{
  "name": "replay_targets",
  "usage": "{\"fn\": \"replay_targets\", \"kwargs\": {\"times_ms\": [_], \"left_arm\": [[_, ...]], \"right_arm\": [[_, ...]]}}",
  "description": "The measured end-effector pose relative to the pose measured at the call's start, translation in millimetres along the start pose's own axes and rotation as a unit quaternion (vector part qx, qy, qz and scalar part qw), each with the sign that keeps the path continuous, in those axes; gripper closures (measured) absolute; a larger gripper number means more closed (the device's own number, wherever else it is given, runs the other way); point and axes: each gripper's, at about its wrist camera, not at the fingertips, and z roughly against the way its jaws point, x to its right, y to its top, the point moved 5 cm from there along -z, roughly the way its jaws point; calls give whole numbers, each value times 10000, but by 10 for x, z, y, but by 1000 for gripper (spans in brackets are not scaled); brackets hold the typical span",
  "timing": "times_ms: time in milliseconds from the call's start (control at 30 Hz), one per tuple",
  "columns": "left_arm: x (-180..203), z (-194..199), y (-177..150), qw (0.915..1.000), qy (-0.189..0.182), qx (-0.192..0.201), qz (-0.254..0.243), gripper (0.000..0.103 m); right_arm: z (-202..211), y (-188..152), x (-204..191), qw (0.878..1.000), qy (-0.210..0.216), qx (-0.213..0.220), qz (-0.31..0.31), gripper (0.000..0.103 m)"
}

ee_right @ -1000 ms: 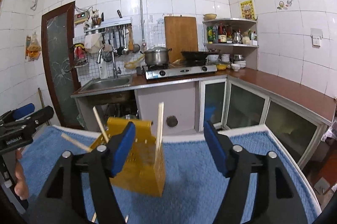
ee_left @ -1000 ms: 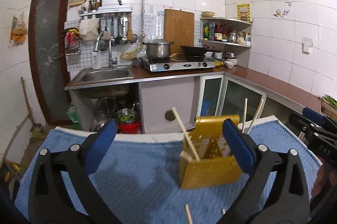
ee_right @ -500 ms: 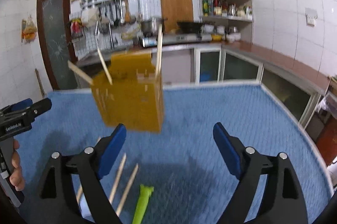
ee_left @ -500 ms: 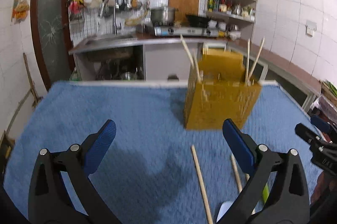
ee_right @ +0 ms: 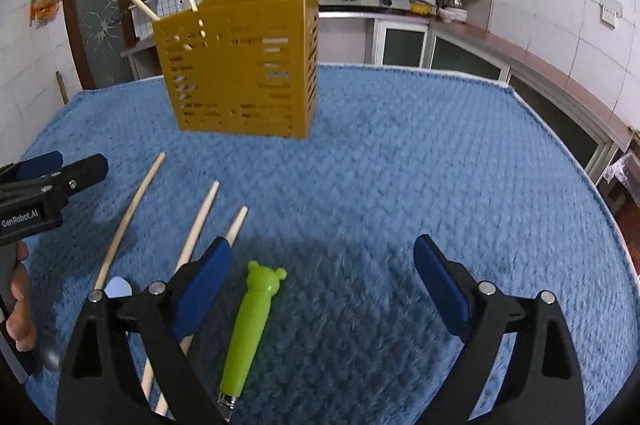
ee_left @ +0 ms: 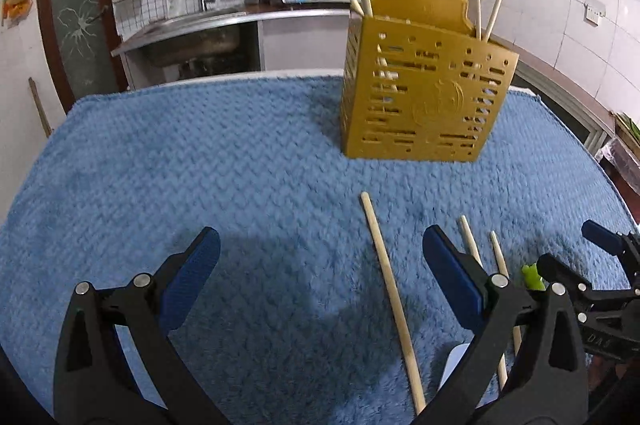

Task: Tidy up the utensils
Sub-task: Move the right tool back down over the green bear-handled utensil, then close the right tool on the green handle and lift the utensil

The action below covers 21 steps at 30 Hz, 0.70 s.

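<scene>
A perforated golden utensil holder [ee_left: 428, 93] [ee_right: 240, 65] stands upright on the blue cloth [ee_left: 200, 165], with several chopsticks sticking out of it. Three loose chopsticks lie in front of it, the longest [ee_left: 392, 301] under the gap of my left gripper [ee_left: 320, 245], which is open and holds nothing. My right gripper [ee_right: 323, 249] has its jaws opening, with nothing gripped. A green bear-headed utensil handle [ee_right: 250, 325] lies on the cloth just inside its left finger, beside two chopsticks [ee_right: 198, 225]. A pale spoon-like piece [ee_right: 118, 287] lies near them.
The blue cloth [ee_right: 400, 165] covers the whole table, and its far edge meets a kitchen with sink [ee_left: 192, 25], stove and glass-door cabinets [ee_right: 400, 41]. A hand [ee_right: 18, 305] holds the left gripper at the right wrist view's left edge.
Both views have dropped and tilted toward the cloth. The holder has risen in the picture, and the loose chopsticks and green utensil have come into sight. The right jaws stand wider apart.
</scene>
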Motion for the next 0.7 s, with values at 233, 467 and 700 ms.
{"fn": "replay_targets", "kwargs": {"times_ms": [233, 467, 700], "left_arm": [[34, -194, -82, 9987, 56, -510, -54, 5], [137, -286, -112, 9965, -183, -814, -87, 9], [317, -349, -158, 9927, -362, -1104, -327, 47]], "right_arm": [[-104, -108, 5, 9993, 101, -331, -102, 12], [-150, -162, 9, 9984, -38, -535, -152, 14], [-115, -180, -53, 9981, 13, -611, -46, 47]]}}
